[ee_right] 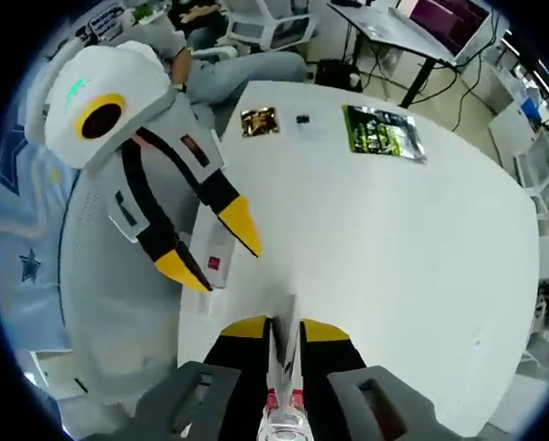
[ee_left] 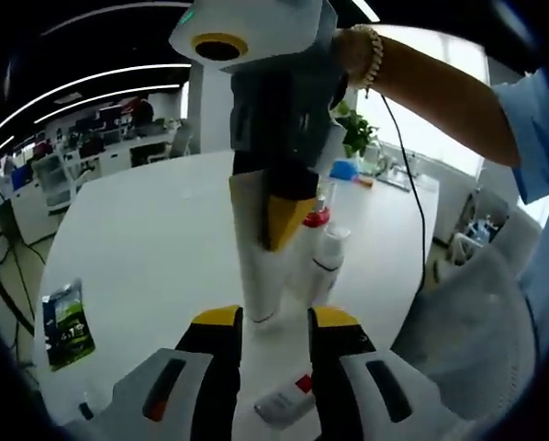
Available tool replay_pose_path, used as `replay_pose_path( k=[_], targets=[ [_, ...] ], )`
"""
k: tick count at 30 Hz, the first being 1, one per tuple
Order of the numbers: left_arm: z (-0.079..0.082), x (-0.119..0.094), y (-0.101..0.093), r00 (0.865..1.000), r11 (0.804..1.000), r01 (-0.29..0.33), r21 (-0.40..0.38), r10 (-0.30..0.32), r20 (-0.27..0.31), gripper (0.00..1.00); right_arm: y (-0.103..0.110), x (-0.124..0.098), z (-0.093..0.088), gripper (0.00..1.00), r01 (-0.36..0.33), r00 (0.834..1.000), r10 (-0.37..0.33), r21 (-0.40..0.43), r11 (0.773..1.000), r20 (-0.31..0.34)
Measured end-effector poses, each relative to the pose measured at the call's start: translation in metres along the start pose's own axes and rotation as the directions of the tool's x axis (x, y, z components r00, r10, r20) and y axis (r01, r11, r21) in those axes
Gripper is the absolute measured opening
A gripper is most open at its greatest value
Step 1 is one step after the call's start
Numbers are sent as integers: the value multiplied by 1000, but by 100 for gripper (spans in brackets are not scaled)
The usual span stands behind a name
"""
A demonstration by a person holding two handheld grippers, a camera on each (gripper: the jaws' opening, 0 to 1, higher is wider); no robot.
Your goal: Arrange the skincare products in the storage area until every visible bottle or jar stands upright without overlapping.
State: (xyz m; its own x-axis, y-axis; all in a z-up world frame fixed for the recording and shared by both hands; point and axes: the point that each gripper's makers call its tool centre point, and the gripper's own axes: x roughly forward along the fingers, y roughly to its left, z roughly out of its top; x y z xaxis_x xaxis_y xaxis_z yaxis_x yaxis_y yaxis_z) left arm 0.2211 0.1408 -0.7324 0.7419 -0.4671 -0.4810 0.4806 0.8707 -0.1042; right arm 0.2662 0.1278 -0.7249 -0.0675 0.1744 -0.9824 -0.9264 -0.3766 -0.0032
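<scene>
Between my right hand-held gripper's (ee_right: 284, 335) closed jaws I grip a tall white tube (ee_left: 259, 276), upright on the table (ee_left: 155, 239). My left hand-held gripper (ee_left: 274, 322) hovers open above a lying tube (ee_left: 284, 401).

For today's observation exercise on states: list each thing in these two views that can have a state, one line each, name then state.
Tall white bottle: upright on the table, clamped by the right gripper.
Red-capped bottle: upright, behind it.
White-capped bottle: upright, beside the red-capped one.
White tube with red label: lying flat.
Left gripper: open, empty.
Green packet: lying flat.
Small gold packet: lying flat.
</scene>
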Motion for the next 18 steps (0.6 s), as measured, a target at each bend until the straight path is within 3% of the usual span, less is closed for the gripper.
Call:
replay_pose_path(
  k=[5, 18],
  targets=[
    [1, 0, 0, 1000, 1000, 1, -2, -1, 2, 23, 3, 2, -4, 6, -46, 999, 46, 71, 996, 7],
    [-1, 1, 0, 1000, 1000, -3, 2, 3, -7, 23, -4, -2, -19, 4, -5, 998, 9, 67, 998, -56]
  ],
)
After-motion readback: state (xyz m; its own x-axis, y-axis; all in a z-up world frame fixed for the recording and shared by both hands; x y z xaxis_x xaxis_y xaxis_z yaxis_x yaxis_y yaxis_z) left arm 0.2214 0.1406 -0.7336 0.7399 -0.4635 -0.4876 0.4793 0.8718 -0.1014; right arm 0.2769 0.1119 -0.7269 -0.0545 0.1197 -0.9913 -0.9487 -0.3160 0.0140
